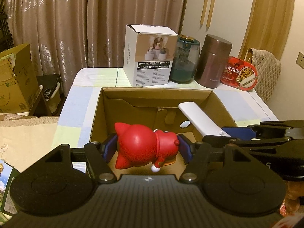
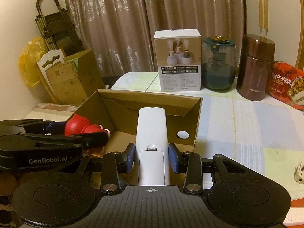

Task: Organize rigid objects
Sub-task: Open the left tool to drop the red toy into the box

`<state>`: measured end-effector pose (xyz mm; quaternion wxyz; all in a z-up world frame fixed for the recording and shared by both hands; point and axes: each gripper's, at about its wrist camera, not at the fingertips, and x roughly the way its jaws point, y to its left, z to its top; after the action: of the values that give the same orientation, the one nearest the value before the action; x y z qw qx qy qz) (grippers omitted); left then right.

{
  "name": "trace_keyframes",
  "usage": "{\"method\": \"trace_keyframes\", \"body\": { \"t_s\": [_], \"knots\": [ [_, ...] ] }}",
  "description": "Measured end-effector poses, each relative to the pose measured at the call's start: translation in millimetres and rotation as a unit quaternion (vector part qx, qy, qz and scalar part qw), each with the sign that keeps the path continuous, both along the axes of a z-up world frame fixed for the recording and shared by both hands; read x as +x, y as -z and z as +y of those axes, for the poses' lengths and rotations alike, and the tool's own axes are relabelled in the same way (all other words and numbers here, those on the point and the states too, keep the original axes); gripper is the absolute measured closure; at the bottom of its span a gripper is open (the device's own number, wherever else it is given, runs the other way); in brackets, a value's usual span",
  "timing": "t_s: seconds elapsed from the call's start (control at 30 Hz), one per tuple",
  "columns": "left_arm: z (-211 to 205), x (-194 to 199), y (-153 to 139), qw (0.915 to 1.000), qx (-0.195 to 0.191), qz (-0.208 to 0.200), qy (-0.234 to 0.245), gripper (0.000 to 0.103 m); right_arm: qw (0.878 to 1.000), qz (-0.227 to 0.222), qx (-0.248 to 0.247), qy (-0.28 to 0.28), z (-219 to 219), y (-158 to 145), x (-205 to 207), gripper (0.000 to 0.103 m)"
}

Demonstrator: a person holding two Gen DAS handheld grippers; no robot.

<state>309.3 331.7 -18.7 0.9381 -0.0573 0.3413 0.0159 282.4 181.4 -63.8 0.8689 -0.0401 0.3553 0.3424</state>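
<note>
An open cardboard box (image 1: 106,96) sits on the table; it also shows in the right wrist view (image 2: 152,96). My left gripper (image 1: 147,148) is shut on a red cat figurine (image 1: 144,146) and holds it over the box's near left part; the figurine also shows in the right wrist view (image 2: 79,126). My right gripper (image 2: 152,156) is shut on a white remote control (image 2: 152,133), which points into the box. The remote also shows in the left wrist view (image 1: 201,117), with the right gripper (image 1: 237,133) behind it.
At the table's far edge stand a white product box (image 2: 178,60), a green glass jar (image 2: 218,64), a brown flask (image 2: 254,68) and a red food tin (image 2: 286,85). Cardboard cartons (image 2: 76,77) and a yellow bag (image 2: 28,66) lie left of the table. A white plug (image 2: 300,172) lies right.
</note>
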Motion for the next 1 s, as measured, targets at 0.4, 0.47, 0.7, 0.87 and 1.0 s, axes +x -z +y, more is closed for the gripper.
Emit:
{"method": "trace_keyframes", "body": {
  "t_s": [0.4, 0.47, 0.7, 0.87, 1.0],
  "knots": [
    [10.0, -3.8, -8.8, 0.9987, -0.020, -0.033, -0.033, 0.032, 1.000, -0.002, 0.002, 0.002, -0.4, -3.9, 1.8, 0.068],
    [10.9, -3.3, -9.2, 0.9988, -0.017, -0.030, -0.034, 0.032, 1.000, -0.001, 0.001, 0.003, -1.0, -3.0, 1.2, 0.068],
    [5.7, -1.5, -8.7, 0.9996, 0.000, -0.021, -0.019, 0.032, 1.000, 0.001, 0.001, 0.004, -1.8, -2.3, 2.1, 0.068],
    [5.3, -2.3, -7.5, 0.9997, 0.001, -0.018, -0.015, 0.032, 1.000, 0.000, 0.001, 0.003, -1.7, -3.0, 1.6, 0.068],
    [4.9, -3.1, -6.2, 0.9998, 0.005, -0.015, -0.015, 0.032, 1.000, 0.001, 0.002, 0.003, -0.6, -3.5, 1.5, 0.068]
  ]
}}
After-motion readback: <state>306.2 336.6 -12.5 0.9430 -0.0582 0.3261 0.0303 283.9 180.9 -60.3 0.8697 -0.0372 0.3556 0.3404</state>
